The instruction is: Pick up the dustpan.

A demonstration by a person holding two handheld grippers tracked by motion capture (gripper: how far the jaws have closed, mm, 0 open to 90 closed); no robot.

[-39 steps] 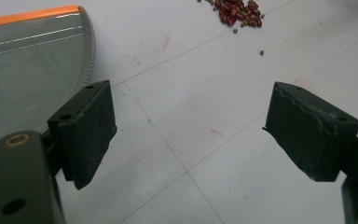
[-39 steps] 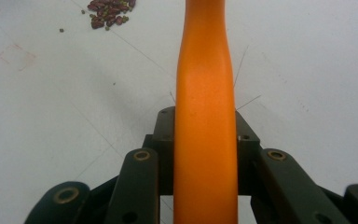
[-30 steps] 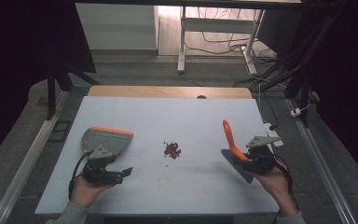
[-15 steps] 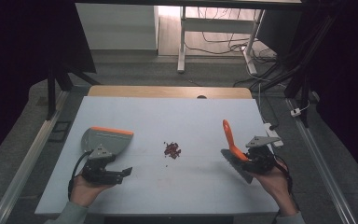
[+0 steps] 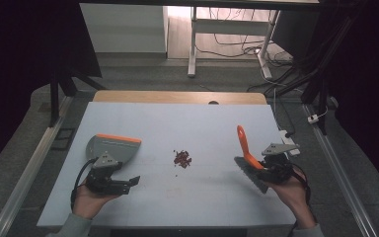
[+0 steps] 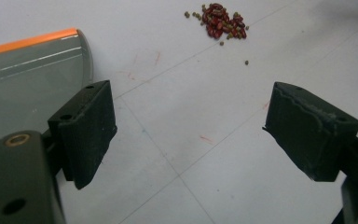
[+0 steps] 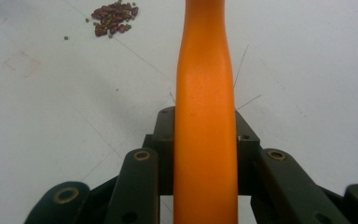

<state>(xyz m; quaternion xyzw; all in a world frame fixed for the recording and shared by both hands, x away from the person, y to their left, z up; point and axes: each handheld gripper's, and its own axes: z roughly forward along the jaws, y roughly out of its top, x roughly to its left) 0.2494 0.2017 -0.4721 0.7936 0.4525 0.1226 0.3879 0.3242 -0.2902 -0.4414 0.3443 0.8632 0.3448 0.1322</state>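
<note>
High view: right tool (image 5: 271,168) pinches brush (image 5: 247,157) by its orange handle near worktop (image 5: 202,123) right edge; left tool (image 5: 116,181) spread, just beside dustpan (image 5: 113,148) near left edge; beans (image 5: 182,159) piled mid-worktop.

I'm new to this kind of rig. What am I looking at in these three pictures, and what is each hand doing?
A person sits at a white table with hand-held tongs in each hand. One camera looks down from above; the other two ride on the tongs. The right tongs are shut on the orange handle of a brush, seen close up in the right gripper view. The left tongs are open and empty, beside a grey dustpan with an orange edge. Between the two lies a small pile of beans, mostly dark red ones.
</note>
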